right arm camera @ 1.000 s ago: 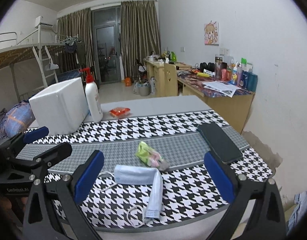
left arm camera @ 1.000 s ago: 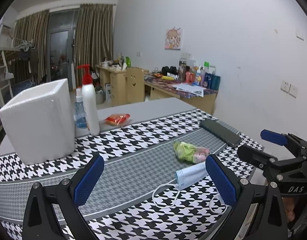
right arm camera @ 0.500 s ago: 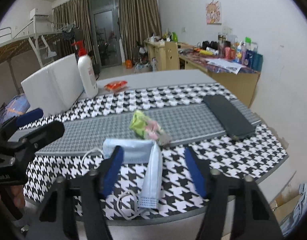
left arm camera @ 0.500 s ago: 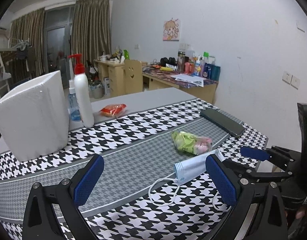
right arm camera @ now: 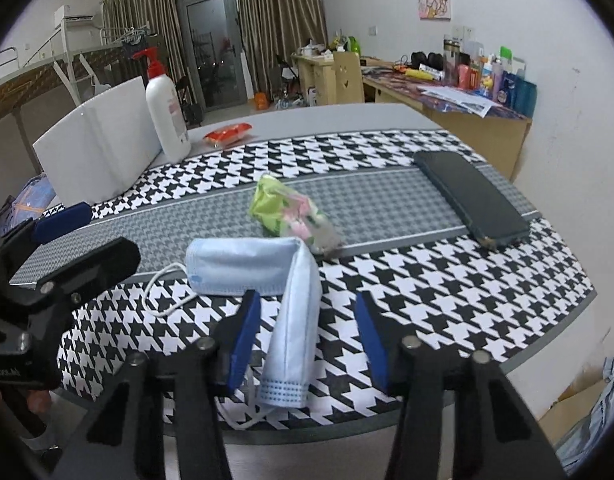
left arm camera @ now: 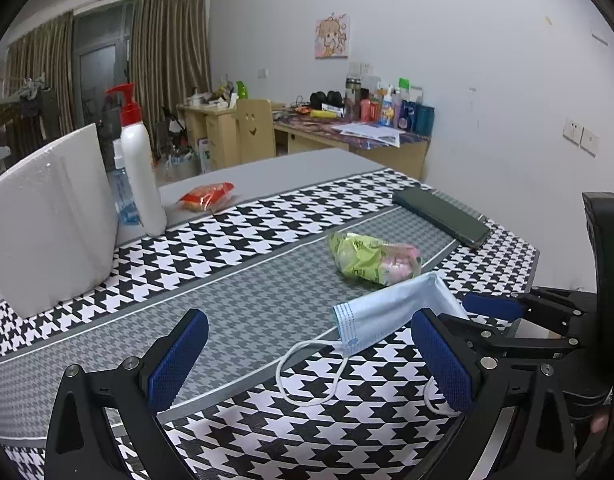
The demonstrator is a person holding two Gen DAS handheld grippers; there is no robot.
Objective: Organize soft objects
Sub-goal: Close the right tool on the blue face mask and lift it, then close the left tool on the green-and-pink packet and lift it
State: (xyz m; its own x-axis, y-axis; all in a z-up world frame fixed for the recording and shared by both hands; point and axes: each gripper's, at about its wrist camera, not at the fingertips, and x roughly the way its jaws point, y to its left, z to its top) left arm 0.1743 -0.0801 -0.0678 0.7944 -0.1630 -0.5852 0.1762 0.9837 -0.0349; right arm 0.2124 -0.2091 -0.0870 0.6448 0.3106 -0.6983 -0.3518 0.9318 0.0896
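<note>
A folded light-blue face mask point(right arm camera: 243, 266) lies near the front edge of the houndstooth table runner point(right arm camera: 427, 292), its ear loops trailing. My right gripper point(right arm camera: 307, 338) hovers low over the mask's near flap point(right arm camera: 297, 320). Its jaws are closing with the flap between the blue pads, and a gap shows on each side. My left gripper point(left arm camera: 311, 360) stands wide open just left of the mask point(left arm camera: 387, 312), with only an ear loop lying between its fingers. A crumpled green-and-pink packet point(right arm camera: 285, 212) sits just behind the mask.
A white foam box point(left arm camera: 47, 220) stands at the back left, with a red-pump lotion bottle point(left arm camera: 141, 172) and a small blue bottle beside it. A red snack packet point(left arm camera: 207, 196) lies behind the runner. A black phone point(right arm camera: 473, 200) rests at the right, near the table edge.
My right gripper has sunk toward the table and its jaws have narrowed from wide open to either side of the mask's near flap. My left gripper has dropped a little closer to the runner.
</note>
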